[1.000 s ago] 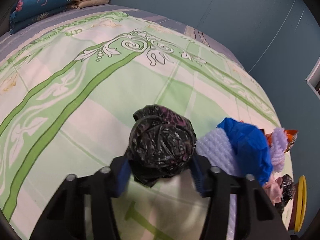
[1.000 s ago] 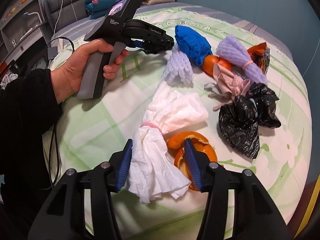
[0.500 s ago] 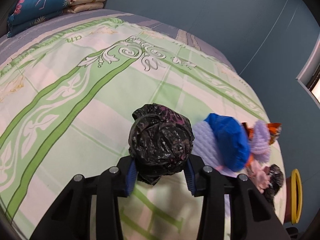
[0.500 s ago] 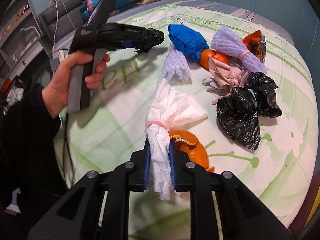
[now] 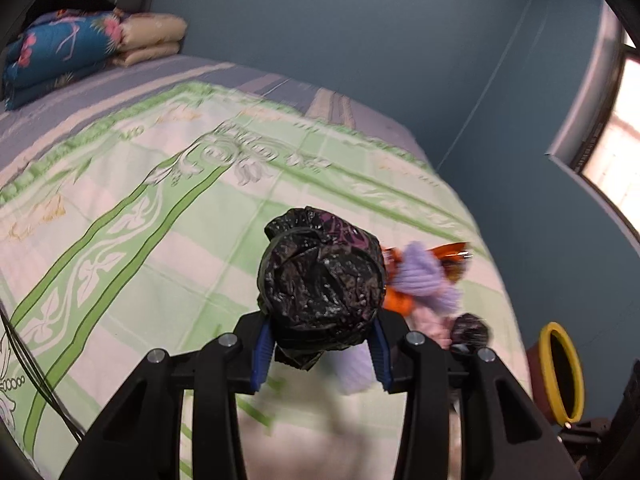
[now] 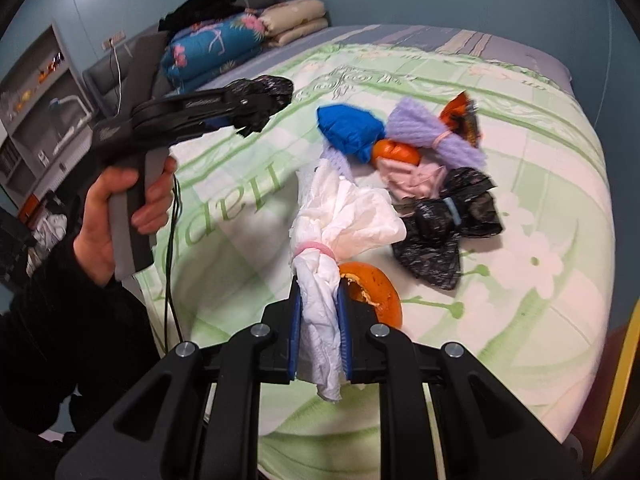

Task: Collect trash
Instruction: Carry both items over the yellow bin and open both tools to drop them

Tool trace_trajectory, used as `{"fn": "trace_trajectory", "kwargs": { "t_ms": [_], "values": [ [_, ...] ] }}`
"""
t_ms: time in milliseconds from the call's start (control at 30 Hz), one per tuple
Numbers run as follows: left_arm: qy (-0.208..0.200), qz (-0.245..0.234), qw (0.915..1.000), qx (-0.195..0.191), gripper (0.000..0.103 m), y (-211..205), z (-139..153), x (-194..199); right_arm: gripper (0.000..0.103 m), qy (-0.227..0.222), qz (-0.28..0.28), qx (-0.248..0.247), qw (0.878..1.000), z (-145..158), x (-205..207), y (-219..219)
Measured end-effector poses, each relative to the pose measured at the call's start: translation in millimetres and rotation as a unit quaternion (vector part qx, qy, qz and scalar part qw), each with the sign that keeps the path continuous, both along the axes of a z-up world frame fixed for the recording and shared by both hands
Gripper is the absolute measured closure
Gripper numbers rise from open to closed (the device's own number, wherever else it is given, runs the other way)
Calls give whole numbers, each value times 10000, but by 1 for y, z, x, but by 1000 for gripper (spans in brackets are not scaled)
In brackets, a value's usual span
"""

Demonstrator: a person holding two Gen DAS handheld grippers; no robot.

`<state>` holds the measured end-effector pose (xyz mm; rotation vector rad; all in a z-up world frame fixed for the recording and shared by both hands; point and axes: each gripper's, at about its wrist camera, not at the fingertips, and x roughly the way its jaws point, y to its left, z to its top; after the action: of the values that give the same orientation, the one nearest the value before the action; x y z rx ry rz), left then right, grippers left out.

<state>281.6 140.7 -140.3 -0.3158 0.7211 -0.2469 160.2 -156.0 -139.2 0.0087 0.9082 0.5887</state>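
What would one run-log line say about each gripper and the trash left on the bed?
left gripper: shut on black bag ball | right gripper: shut on white tissue bundle | bed: orange peel, other trash remaining

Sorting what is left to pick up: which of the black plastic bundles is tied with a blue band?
The black bundle lying on the bed, cinched with a blue band. The other, a balled black bag, is in the left tool.

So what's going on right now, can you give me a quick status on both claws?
Left gripper clamped on black bag ball. Right gripper clamped on white tissue bundle. More trash on bed. Nothing blocking.
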Motion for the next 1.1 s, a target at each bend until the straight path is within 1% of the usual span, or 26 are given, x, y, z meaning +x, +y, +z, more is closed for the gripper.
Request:
{"fn": "trace_trajectory", "kwargs": {
  "t_ms": [167,300,467,533,667,867,1100],
  "values": [
    [-253,-200,9994,-121,65,-25,28,-18,88,-200,-226,93,9995,14,-4,-24],
    [-391,-368,9985,-54,65,-46,42,-28,88,-340,-421,86,9985,20,-6,-43],
    [-470,-517,9976,25,65,-71,54,-35,88,-418,-590,135,9973,24,-7,-61],
    [-496,-547,9972,113,65,-82,58,-36,88,-463,-665,160,9966,28,-9,-69],
    [-603,-671,9958,148,65,-102,66,-42,88,-575,-821,173,9948,36,-12,-84],
    [-828,-910,9921,263,65,-142,86,-51,88,-783,-1191,196,9896,51,-20,-119],
    [-1099,-1363,9840,333,65,-202,109,-65,88,-986,-1704,193,9802,65,-28,-165]
  ]
}}
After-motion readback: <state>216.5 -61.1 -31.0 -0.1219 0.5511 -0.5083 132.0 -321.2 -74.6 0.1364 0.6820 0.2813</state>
